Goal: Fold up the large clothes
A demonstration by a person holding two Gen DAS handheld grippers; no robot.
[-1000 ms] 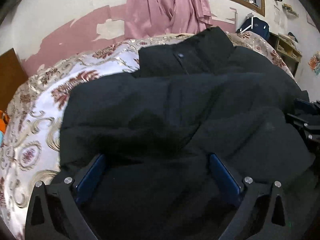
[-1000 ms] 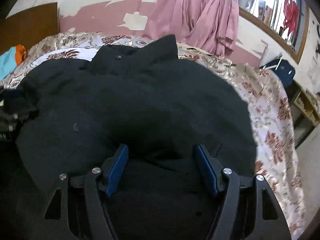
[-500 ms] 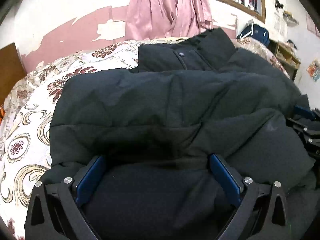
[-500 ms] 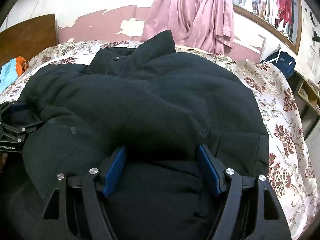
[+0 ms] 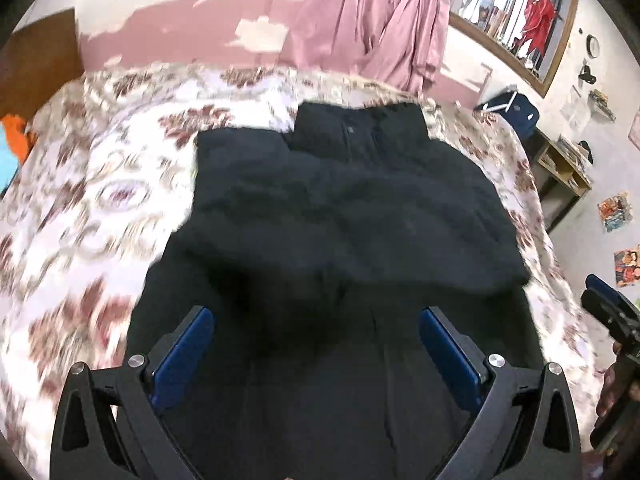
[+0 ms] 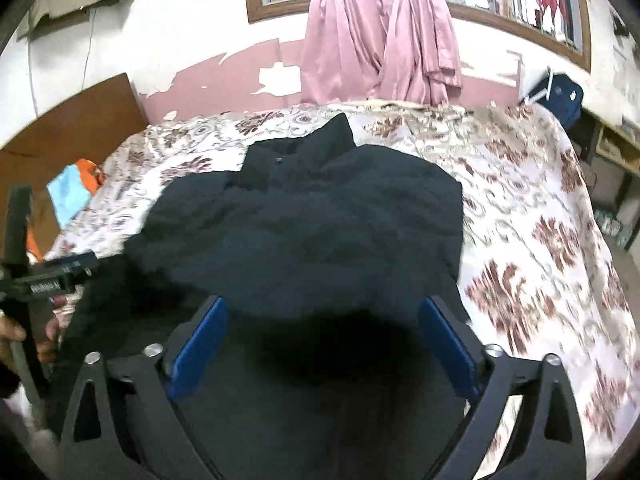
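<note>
Bed (image 5: 80, 208): floral cover, blurred, edges cut off. Black jacket (image 5: 352, 216): folded on the bed, near hem lost in shadow, below and ahead of my grippers. Left gripper (image 5: 316, 344): wide, empty. Right gripper (image 6: 322, 334): jaws just opened wide, clear of the cloth.

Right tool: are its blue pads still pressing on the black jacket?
Apart. The right wrist view shows the right tool with jaws just opened wide, both blue pads clear, and the black jacket lying below on the bed.
</note>
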